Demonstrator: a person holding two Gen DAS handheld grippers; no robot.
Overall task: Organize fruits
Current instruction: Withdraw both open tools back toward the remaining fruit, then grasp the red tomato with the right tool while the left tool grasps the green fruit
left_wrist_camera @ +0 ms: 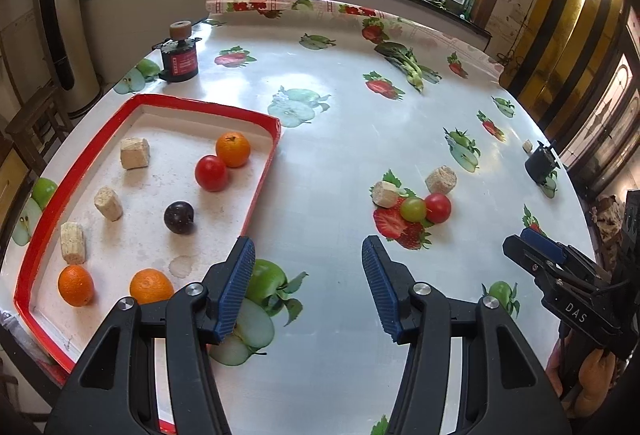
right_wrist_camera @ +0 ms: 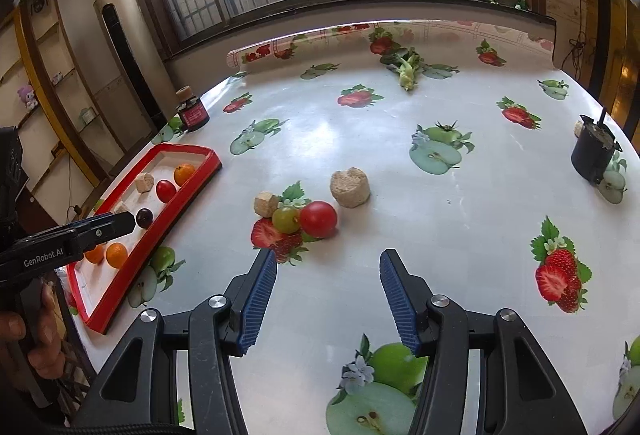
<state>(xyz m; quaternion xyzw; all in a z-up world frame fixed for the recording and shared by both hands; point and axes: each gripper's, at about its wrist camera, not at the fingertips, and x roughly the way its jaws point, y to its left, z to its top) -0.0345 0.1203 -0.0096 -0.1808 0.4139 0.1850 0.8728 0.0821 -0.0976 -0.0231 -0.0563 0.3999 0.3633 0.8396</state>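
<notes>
Both grippers hover above the fruit-print tablecloth (right_wrist_camera: pixel 360 139) with jaws spread wide and nothing between them: the left gripper (left_wrist_camera: pixel 308 287) beside the red tray (left_wrist_camera: pixel 264 171), the right gripper (right_wrist_camera: pixel 328 299) just short of a red tomato (right_wrist_camera: pixel 318 219) touching a green grape (right_wrist_camera: pixel 285 219). The tray holds three oranges, a tomato, a dark plum (left_wrist_camera: pixel 179 217) and cork-like blocks

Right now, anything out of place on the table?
Yes. A red tomato and green grape sit loose mid-table, outside the red tray holding the other fruit. A leafy vegetable lies alone by the far edge.
</notes>
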